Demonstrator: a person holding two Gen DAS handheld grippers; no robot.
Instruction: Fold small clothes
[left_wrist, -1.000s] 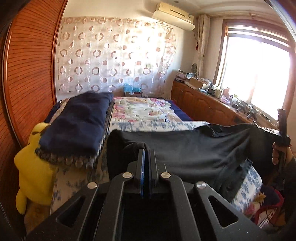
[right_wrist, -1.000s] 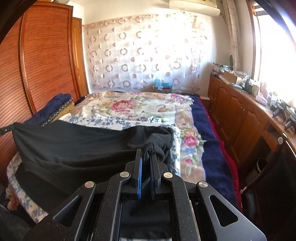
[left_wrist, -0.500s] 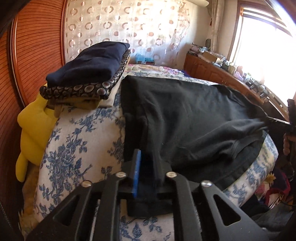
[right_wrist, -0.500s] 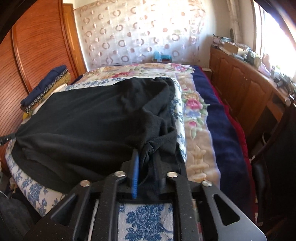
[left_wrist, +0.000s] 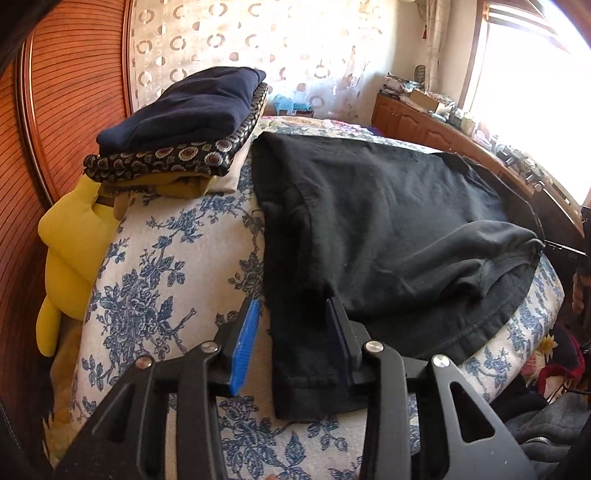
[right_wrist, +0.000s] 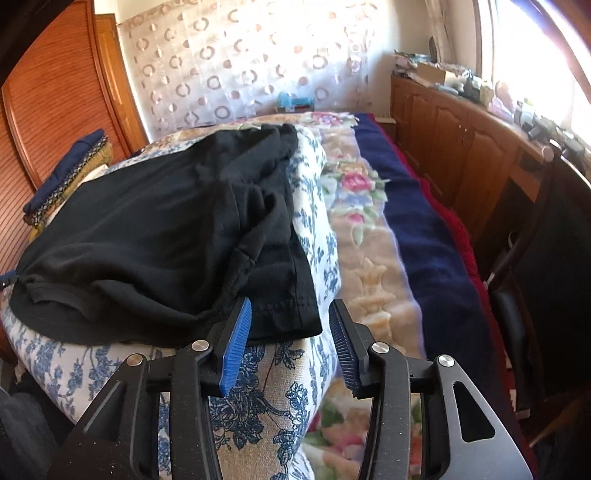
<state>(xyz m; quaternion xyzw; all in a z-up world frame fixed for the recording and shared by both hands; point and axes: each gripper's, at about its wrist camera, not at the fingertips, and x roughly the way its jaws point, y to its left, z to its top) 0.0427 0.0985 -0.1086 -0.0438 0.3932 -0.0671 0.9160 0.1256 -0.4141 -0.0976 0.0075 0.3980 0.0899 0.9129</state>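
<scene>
Both pairs of jaws stand apart, and neither clamps anything. On our left gripper (left_wrist: 291, 334) the blue pads straddle the near corner of the black garment (left_wrist: 388, 221) without pressing it; the cloth lies loose between them on the bed. On our right gripper (right_wrist: 290, 336) the jaws sit just as wide, with the hemmed corner of the same black garment (right_wrist: 155, 236) lying between and just beyond the pads, free of them.

The garment is spread across the blue floral bedcover (left_wrist: 155, 280), mostly flat, with a rumpled fold along its near edge and bunched cloth at the right-hand end. Part of it hangs over the near edge of the bed.

Beyond it, on the left side of the bed, we see a stack of folded clothes (left_wrist: 184, 125): a navy piece on top, a patterned one under it, mustard cloth at the bottom. A yellow plush toy (left_wrist: 74, 236) is wedged between the bed and the wooden wardrobe (left_wrist: 74, 92). Further up the bed lies a pink floral blanket (right_wrist: 354, 192) with a navy blanket (right_wrist: 417, 221) beside it. A wooden cabinet (right_wrist: 461, 147) runs under the window, and a curtain with rings (right_wrist: 240, 66) covers the far wall.
</scene>
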